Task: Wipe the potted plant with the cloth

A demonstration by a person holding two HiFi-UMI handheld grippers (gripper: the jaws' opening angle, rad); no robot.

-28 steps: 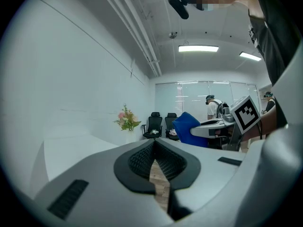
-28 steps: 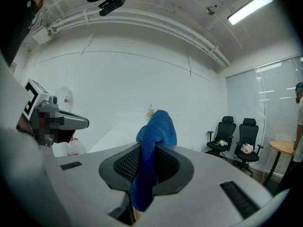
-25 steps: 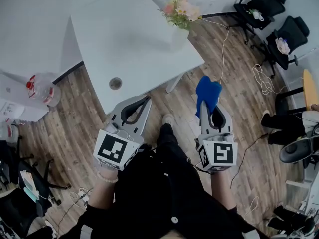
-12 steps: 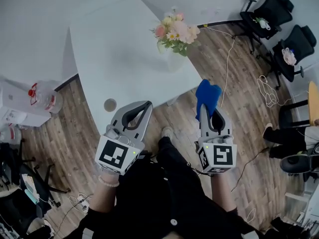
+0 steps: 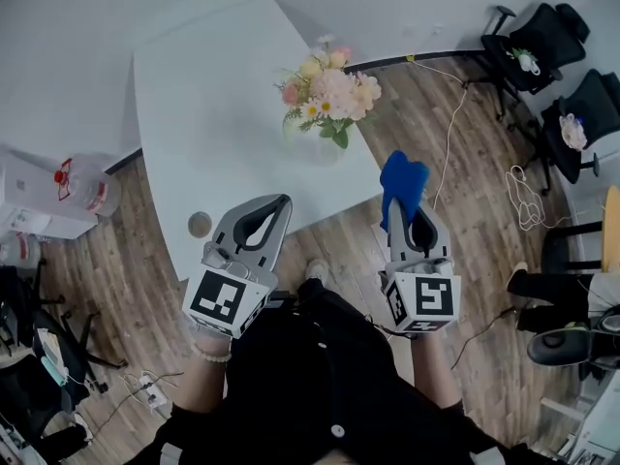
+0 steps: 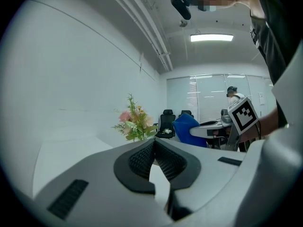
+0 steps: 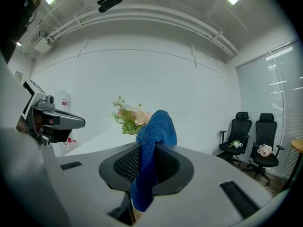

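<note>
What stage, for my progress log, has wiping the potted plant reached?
Done: the blue cloth is clamped in the right gripper. In hand: both grippers hang over the floor, short of the white table. The cloth touches nothing else, and the left gripper is shut and empty. Left: reaching the potted plant on the table, and all the wiping.

Both grippers are held out ahead of the body, side by side and well apart, pointed forward and nearly level. The left gripper (image 5: pixel 282 201) is seen with its fingers (image 6: pixel 140 158) pressed together and nothing between them. The right gripper (image 5: pixel 408 207) is seen with its fingers (image 7: pixel 121 166) clamped on a blue cloth (image 5: pixel 402 182), which is bunched above the tips and hangs down between them.
</note>
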